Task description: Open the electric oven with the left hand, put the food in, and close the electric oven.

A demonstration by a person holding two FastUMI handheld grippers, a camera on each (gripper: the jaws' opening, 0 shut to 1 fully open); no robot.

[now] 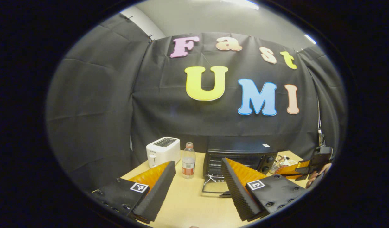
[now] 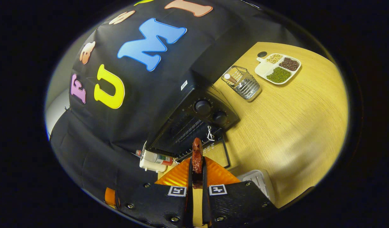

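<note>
The black electric oven (image 1: 242, 152) stands at the back of the wooden table, and its glass door (image 1: 213, 188) hangs down open. My left gripper (image 1: 198, 163) is open and holds nothing, a short way in front of the oven. In the right gripper view, my right gripper (image 2: 197, 160) is shut on a reddish-brown piece of food (image 2: 197, 148) that sticks out past its fingertips. The food points toward the open oven (image 2: 194, 123) and sits just short of the door (image 2: 223, 152). Off to the right in the left gripper view, that right gripper (image 1: 296, 169) shows with a hand on it.
A white toaster (image 1: 162, 150) and a clear bottle (image 1: 188, 160) stand left of the oven. To its right are a wire basket (image 2: 242, 82) and a divided plate of beans (image 2: 278, 68). A white tray (image 2: 256, 179) lies near my right gripper. Bare tabletop (image 2: 292, 120) spreads beyond it.
</note>
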